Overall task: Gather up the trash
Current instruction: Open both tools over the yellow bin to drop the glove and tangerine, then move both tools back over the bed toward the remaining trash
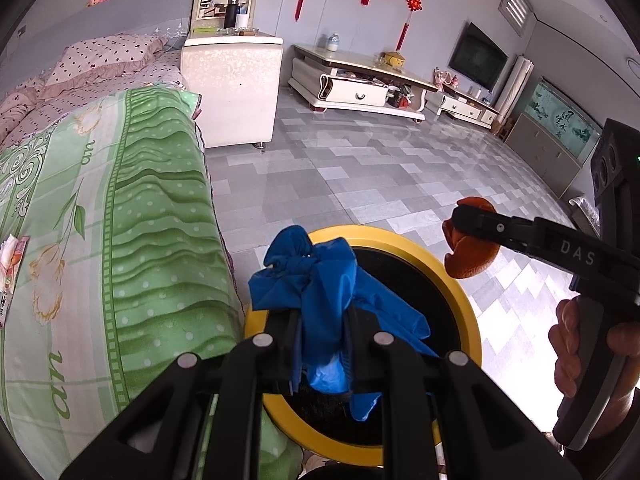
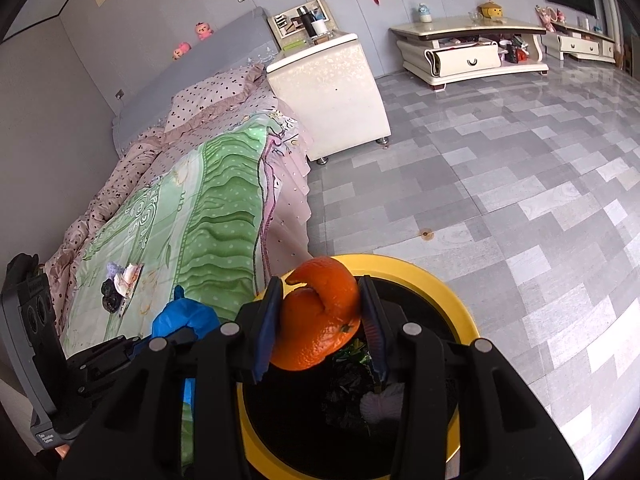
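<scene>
My left gripper (image 1: 322, 344) is shut on a crumpled blue plastic glove (image 1: 320, 276) and holds it over the near rim of a yellow-rimmed trash bin (image 1: 466, 300). My right gripper (image 2: 320, 320) is shut on an orange peel (image 2: 320, 316) above the same bin (image 2: 460, 300); the peel also shows in the left wrist view (image 1: 470, 256), over the bin's right rim. The bin holds a black liner with dark scraps and a white wad (image 2: 382, 404). More trash, a crumpled wrapper and dark bits (image 2: 120, 284), lies on the green bedsheet. A wrapper (image 1: 12, 264) lies at the bed's left.
The bed with the green sheet (image 1: 132, 248) stands directly left of the bin. A white bedside cabinet (image 1: 230, 92) stands beyond it, and a white TV stand (image 1: 360, 84) along the far wall. Grey tiled floor (image 2: 500, 200) stretches to the right.
</scene>
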